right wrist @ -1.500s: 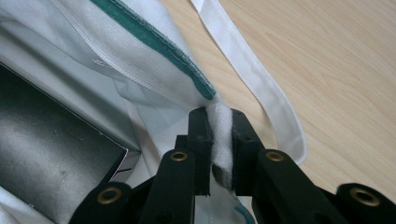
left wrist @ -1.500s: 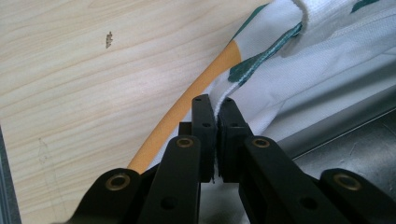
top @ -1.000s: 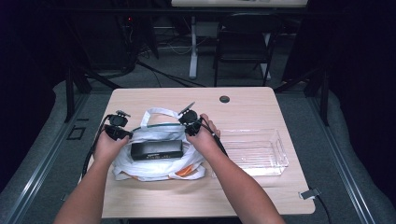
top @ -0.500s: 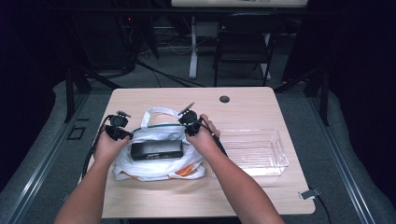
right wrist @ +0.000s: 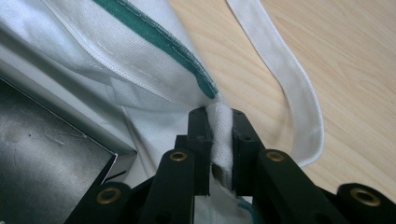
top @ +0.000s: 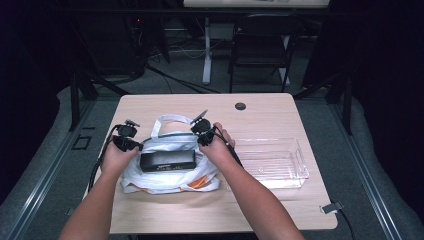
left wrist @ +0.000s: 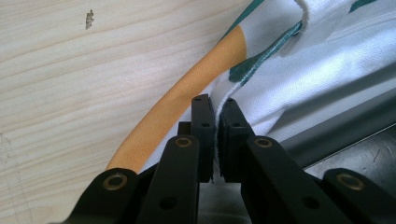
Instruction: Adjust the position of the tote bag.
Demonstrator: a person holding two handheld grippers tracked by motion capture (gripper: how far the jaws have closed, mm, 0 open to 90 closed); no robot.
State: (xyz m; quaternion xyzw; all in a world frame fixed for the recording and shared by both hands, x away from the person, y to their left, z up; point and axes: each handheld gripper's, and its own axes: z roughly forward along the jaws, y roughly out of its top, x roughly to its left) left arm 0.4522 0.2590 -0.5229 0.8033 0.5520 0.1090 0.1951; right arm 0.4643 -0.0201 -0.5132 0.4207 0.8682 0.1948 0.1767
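Gripper views: both claws pinch bag (top: pixel 170 172).

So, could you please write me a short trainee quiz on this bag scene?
1. True or false: the left tool is shut on fabric of the white cloth bag with green and orange trim.
2. What lies on the bag between the two hands?
A. a flat black rectangular box
B. a red cup
C. a pair of scissors
3. Fill in: the clear plastic rectangular tray sits on the light wooden table, beside the person's ____ forearm.

Key: 1 true; 2 A; 3 right.
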